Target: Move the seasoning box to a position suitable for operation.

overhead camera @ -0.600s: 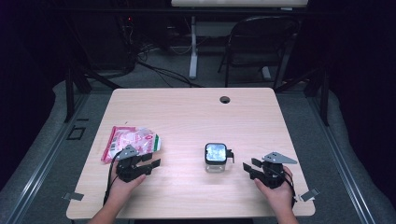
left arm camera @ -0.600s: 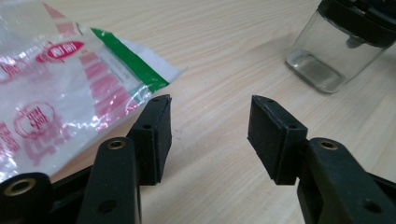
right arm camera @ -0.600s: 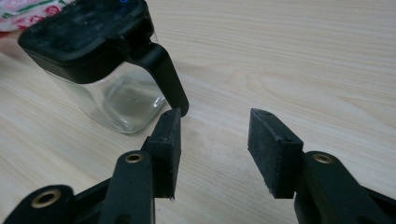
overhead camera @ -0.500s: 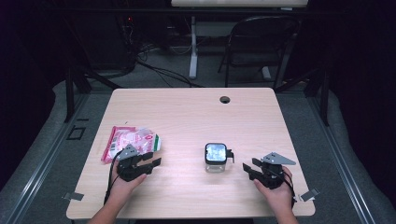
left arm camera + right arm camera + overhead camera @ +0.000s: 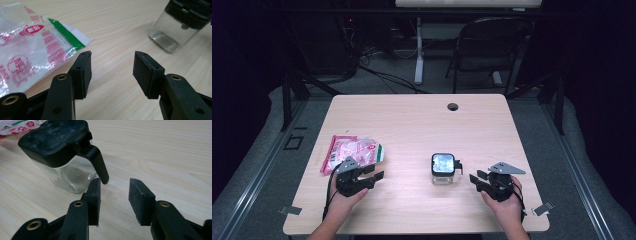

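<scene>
A clear glass jar (image 5: 443,170) with a black lid and a black handle stands on the wooden table (image 5: 422,125). A crinkled plastic bag (image 5: 352,151) printed red, white and green lies at the left. My left gripper (image 5: 374,176) rests low by the bag's near corner, jaws open and empty; in the left gripper view the bag (image 5: 30,52) lies left of the jaws and the jar (image 5: 180,22) stands far right. My right gripper (image 5: 476,177) sits right of the jar, open and empty. In the right gripper view the jar's handle (image 5: 98,165) hangs just beyond the left pad (image 5: 93,195).
A round cable hole (image 5: 453,106) lies near the table's far edge. Behind the table stand a dark chair (image 5: 492,45) and a white post, with cables on the floor. Bare wood spreads across the table's far half and between the bag and jar.
</scene>
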{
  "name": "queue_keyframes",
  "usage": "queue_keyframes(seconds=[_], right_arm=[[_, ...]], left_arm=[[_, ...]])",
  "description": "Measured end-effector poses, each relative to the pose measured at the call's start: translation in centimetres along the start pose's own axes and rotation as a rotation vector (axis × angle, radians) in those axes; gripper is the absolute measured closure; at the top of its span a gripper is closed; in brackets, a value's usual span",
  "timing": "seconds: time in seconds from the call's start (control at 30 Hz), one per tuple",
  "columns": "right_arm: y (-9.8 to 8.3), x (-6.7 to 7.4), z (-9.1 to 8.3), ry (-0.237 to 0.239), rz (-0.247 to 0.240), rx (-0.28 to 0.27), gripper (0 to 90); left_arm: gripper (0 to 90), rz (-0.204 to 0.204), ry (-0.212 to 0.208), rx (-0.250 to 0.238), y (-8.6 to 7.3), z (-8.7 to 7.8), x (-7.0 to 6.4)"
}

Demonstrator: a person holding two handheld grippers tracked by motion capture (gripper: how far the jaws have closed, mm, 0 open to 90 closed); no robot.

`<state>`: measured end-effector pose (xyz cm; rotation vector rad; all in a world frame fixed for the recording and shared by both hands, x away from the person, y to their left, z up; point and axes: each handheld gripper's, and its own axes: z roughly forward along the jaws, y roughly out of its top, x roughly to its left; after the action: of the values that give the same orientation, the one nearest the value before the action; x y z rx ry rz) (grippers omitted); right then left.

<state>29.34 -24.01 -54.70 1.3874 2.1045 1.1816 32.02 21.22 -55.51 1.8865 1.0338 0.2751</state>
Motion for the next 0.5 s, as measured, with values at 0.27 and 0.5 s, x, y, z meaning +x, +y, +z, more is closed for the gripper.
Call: queue_keyframes(seconds=[0.27, 0.5], right_arm=[[0.4, 0.6, 2.3, 0.041, -0.047, 0.045, 62.6], [1.0, 1.2, 3.9, 0.038, -0.078, 0.054, 64.3]], left_arm=[[50.6, -0.018, 0.015, 0.003, -0.6, -0.7, 0.3], [50.8, 0.003, 0.05, 0.015, -1.2, -1.5, 0.0]])
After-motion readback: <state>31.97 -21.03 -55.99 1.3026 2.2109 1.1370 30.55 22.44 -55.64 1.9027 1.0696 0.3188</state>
